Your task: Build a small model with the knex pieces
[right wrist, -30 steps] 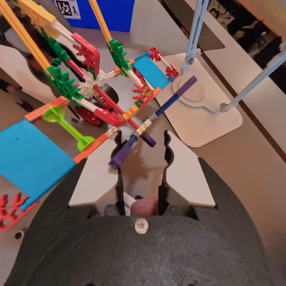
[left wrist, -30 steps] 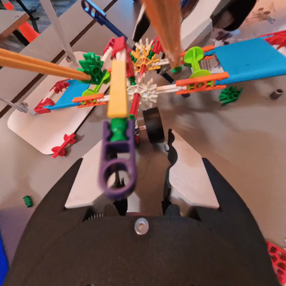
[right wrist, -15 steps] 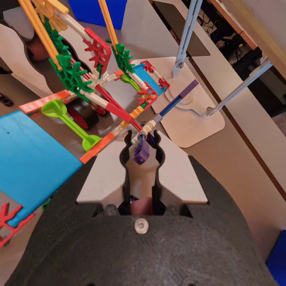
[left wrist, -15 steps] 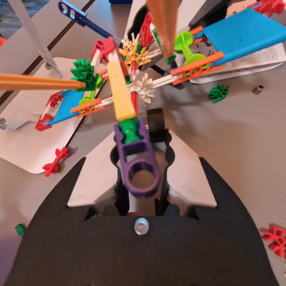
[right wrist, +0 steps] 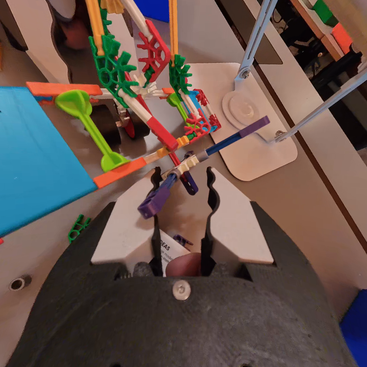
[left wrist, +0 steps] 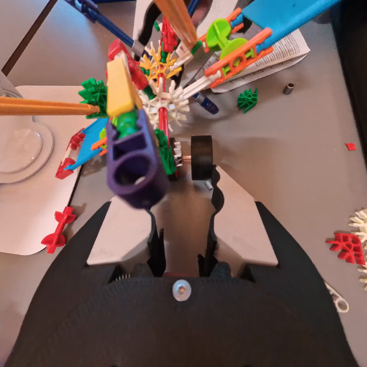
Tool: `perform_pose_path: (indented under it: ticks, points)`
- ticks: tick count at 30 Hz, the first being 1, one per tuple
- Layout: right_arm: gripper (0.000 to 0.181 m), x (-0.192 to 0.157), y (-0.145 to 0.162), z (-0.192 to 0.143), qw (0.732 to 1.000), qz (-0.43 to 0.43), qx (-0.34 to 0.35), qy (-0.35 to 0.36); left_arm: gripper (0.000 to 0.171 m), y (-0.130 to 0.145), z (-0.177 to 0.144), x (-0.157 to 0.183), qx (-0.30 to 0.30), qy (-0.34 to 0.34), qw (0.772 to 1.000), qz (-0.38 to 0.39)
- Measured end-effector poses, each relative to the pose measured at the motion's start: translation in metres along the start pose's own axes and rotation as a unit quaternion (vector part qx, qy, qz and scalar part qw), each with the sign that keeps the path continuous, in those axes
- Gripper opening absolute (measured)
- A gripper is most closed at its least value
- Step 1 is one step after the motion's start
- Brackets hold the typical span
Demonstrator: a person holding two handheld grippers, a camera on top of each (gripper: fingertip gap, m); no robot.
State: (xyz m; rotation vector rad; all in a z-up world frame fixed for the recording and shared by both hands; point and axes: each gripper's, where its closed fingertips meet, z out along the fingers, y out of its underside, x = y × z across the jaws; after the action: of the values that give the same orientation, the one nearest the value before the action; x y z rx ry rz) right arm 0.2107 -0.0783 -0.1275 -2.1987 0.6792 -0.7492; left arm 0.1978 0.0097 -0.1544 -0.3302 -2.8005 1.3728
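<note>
A toy plane of plastic rods and connectors [left wrist: 164, 107] stands on the grey table, with blue wing panels [left wrist: 288, 17] and a black wheel [left wrist: 201, 156]. Its purple ring connector [left wrist: 135, 170] juts out at the tail, above my left gripper's left finger. My left gripper [left wrist: 178, 184] is open and empty, its right fingertip beside the wheel. In the right wrist view the plane's nose has a blue rod propeller [right wrist: 220, 145] with a purple end [right wrist: 154, 200]. My right gripper [right wrist: 182, 172] is open, its fingers either side of the propeller's white hub [right wrist: 186, 164].
A white stand base [left wrist: 29, 218] with grey struts [right wrist: 250, 39] lies beside the plane. Loose parts lie about: a red piece [left wrist: 57, 230], a green connector [left wrist: 247, 99], a red connector [left wrist: 347, 250]. A paper leaflet [left wrist: 278, 59] lies under a wing. A blue box [right wrist: 353, 327] is near. Tip to tip, the grippers are about 10 cm apart. From the right gripper's tips to the green connector [left wrist: 247, 99] is close to 9 cm.
The purple ring connector was between my left fingers half a second ago and now sits up and left of them. My right jaws narrowed around the purple propeller end, then widened again.
</note>
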Motion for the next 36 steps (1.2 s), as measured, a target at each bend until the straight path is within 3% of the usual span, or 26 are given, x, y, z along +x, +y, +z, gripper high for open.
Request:
perform_pose_path:
  ticks: [8,19,22,32,36]
  points:
    - [0.033,-0.004,-0.001,-0.002,0.999,-0.032,-0.008,0.011,0.06,0.0,-0.017,-0.007,-0.018,-0.053,0.998,0.005]
    - [0.026,0.008,-0.009,-0.006,0.986,-0.129,-0.014,0.108,0.027,-0.032,-0.041,-0.019,0.084,-0.093,0.992,-0.019]
    - [0.026,0.008,-0.013,-0.006,0.979,-0.158,-0.007,0.127,0.011,-0.032,-0.041,-0.017,0.079,-0.098,0.992,-0.002]
    - [0.027,0.008,-0.02,-0.011,0.967,-0.206,0.004,0.15,0.007,-0.03,-0.039,-0.019,0.064,-0.127,0.989,0.049]
    - [0.026,0.007,-0.02,-0.012,0.968,-0.205,0.009,0.144,0.007,-0.029,-0.037,-0.022,0.066,-0.12,0.99,0.036]
